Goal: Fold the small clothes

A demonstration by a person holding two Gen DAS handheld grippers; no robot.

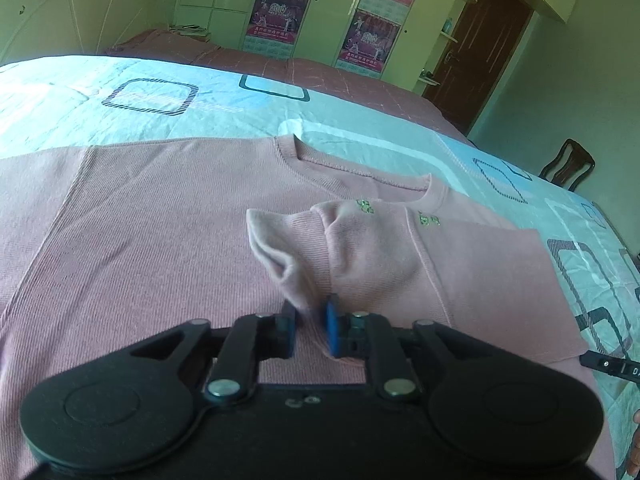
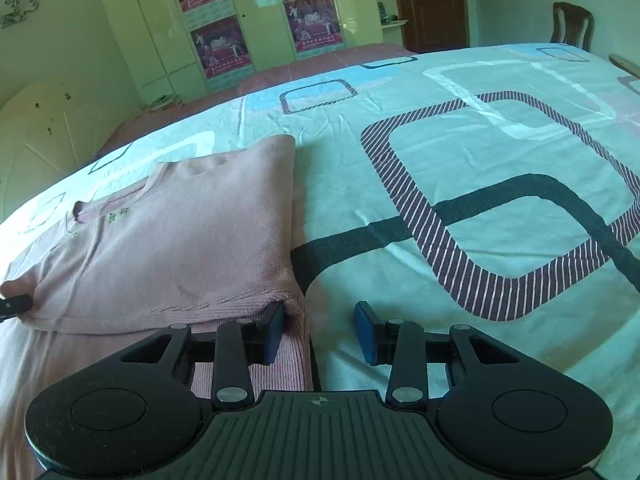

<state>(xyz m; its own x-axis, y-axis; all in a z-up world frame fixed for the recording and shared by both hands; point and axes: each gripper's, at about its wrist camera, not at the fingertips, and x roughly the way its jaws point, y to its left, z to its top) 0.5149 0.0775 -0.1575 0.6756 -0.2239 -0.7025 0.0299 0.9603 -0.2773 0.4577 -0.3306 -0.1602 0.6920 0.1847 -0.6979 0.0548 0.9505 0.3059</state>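
Observation:
A pink sweater (image 1: 140, 220) lies flat on the bed, neckline (image 1: 360, 168) away from me. Its right sleeve (image 1: 400, 264) is folded across the chest, and the cuff (image 1: 276, 248) stands up in a loose crumple. My left gripper (image 1: 310, 320) is open just above the chest, with the cuff's end hanging between its pads and not squeezed. In the right wrist view the sweater (image 2: 180, 240) shows its folded right side. My right gripper (image 2: 320, 332) is open at that side's lower corner, its left finger (image 2: 274, 332) against the hem (image 2: 292, 308), the sheet under the gap.
The bed has a pale sheet (image 2: 480, 184) with square patterns and a dark pink blanket (image 1: 320, 76) behind it. A wardrobe with posters (image 1: 280, 12), a brown door (image 1: 480, 40) and a wooden chair (image 1: 568, 164) stand beyond. A hand (image 1: 634, 440) shows at the right edge.

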